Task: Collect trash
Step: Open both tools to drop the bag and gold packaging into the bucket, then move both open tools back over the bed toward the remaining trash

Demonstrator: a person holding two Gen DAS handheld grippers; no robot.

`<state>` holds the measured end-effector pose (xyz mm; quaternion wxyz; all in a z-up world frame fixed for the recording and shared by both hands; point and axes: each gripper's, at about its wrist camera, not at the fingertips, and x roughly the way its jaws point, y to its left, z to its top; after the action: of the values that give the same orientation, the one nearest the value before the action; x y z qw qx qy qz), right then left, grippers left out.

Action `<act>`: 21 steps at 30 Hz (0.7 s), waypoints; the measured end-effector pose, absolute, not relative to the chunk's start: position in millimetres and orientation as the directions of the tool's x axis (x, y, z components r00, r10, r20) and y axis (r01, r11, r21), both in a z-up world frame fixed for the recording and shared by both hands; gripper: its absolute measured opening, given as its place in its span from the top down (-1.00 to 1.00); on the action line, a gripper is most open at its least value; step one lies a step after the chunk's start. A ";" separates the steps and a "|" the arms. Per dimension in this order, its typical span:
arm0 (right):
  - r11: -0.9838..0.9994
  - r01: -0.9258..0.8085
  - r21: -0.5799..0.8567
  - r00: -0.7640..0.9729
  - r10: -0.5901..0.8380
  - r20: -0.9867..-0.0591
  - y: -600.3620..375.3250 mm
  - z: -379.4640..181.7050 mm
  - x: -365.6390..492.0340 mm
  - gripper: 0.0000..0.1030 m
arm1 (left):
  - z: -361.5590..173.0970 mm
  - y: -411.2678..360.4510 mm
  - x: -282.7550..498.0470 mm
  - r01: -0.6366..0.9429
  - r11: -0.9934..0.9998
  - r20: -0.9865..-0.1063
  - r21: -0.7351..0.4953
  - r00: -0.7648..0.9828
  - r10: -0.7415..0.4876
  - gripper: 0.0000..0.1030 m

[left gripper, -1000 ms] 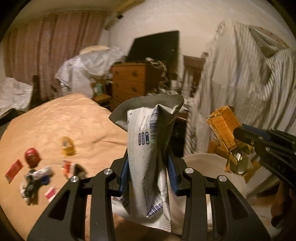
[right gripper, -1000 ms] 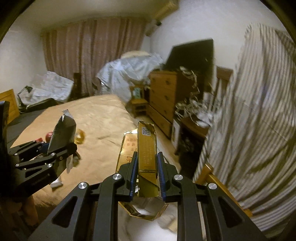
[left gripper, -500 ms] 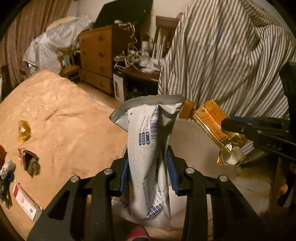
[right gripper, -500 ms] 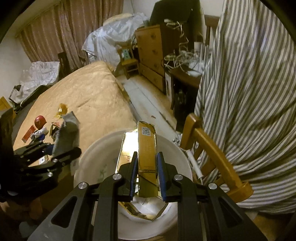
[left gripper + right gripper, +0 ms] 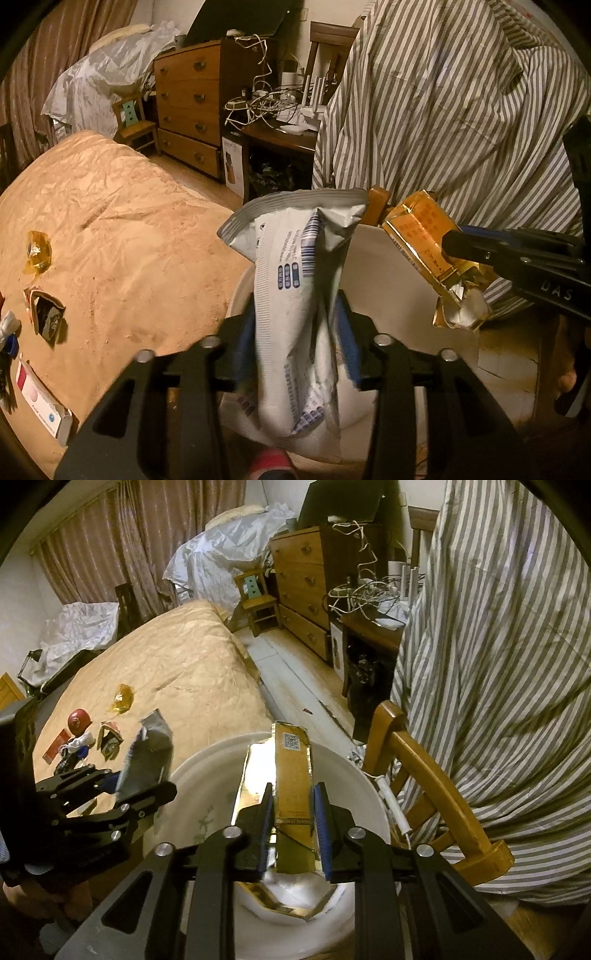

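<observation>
Two pieces of trash hang over one round white bin [image 5: 343, 771], which stands on the floor between the bed [image 5: 177, 672] and a wooden chair [image 5: 424, 760]; the bin's inside shows pale walls with a few grey-green marks, and whether anything lies at its bottom I cannot tell. The left gripper [image 5: 295, 332] has a grey-and-white pouch [image 5: 295, 277] upright between its pads; its jaws have just been opening, the pads look eased off the pouch, and the pouch's lower part is blurred. The pouch carries a barcode, three small blue marks and a line of fine print too small to read. The right gripper [image 5: 293, 812] has a gold carton [image 5: 293, 768] standing between its pads above the bin's middle; its jaws have just been opening a little, yet the pads look pressed to the carton's sides. The carton bears a square scan code near its top; in the left view it shows red characters I cannot read, and the finger beside it reads "DAS". More trash lies on the bed, well apart from the bin: an amber wrapper [image 5: 122, 698], a red round thing [image 5: 79, 720], a torn packet [image 5: 109, 740], a flat red packet [image 5: 57, 749] and a white-and-pink box [image 5: 37, 402].
</observation>
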<state>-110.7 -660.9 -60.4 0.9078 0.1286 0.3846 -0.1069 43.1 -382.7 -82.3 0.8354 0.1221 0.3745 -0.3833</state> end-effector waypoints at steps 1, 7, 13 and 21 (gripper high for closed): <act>0.938 0.305 0.163 0.685 -0.097 -0.722 -664.9 -59.9 -112.2 0.13 | -83.2 -382.1 42.8 0.730 0.680 -0.718 -0.076 0.433 -0.545 -0.48; 0.928 0.322 0.189 0.702 -0.100 -0.705 -672.0 -56.2 -121.1 -0.05 | -83.0 -377.9 43.8 0.714 0.698 -0.712 -0.065 0.456 -0.533 -0.65; 0.930 0.315 0.190 0.707 -0.096 -0.700 -669.7 -54.4 -121.1 -0.05 | -80.7 -375.4 44.0 0.709 0.701 -0.711 -0.071 0.457 -0.534 -0.65; 0.958 0.224 0.181 0.753 -0.052 -0.656 -632.7 -37.6 -111.1 -0.05 | -92.4 -336.3 62.8 0.656 0.751 -0.722 -0.082 0.480 -0.498 -0.65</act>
<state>-111.1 -632.7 -37.6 0.9278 0.1249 0.3435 -0.0742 62.8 -336.3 -92.4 0.8540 0.1030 0.3821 -0.3378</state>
